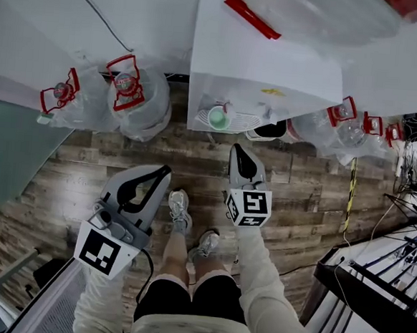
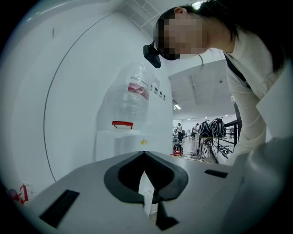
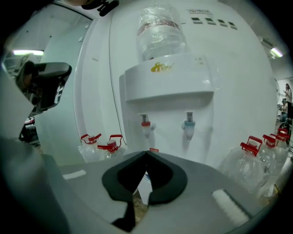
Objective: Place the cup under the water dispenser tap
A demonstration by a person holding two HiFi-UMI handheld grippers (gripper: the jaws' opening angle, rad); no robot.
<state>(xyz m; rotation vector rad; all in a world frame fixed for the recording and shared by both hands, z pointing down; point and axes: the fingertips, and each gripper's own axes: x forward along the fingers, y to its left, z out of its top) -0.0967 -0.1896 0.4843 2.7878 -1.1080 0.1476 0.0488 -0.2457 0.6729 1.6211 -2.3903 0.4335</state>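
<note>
A green cup (image 1: pixel 218 117) stands on the drip tray (image 1: pixel 242 119) of the white water dispenser (image 1: pixel 267 66), at the tray's left side. In the right gripper view the red tap (image 3: pixel 145 124) and the blue tap (image 3: pixel 188 124) show above my jaws, and the cup is hidden behind them. My right gripper (image 1: pixel 237 151) is shut and empty, a short way in front of the tray and pointing at it. My left gripper (image 1: pixel 165 173) is also shut and empty, lower left of the dispenser. From the left gripper view (image 2: pixel 145 153) the dispenser's side and its top bottle (image 2: pixel 130 98) are seen.
Large water bottles with red handles stand on the wooden floor on the dispenser's left (image 1: pixel 131 95) and right (image 1: pixel 341 126). A black rack with cables (image 1: pixel 394 270) is at the right. The person's feet (image 1: pixel 180 210) are between the grippers.
</note>
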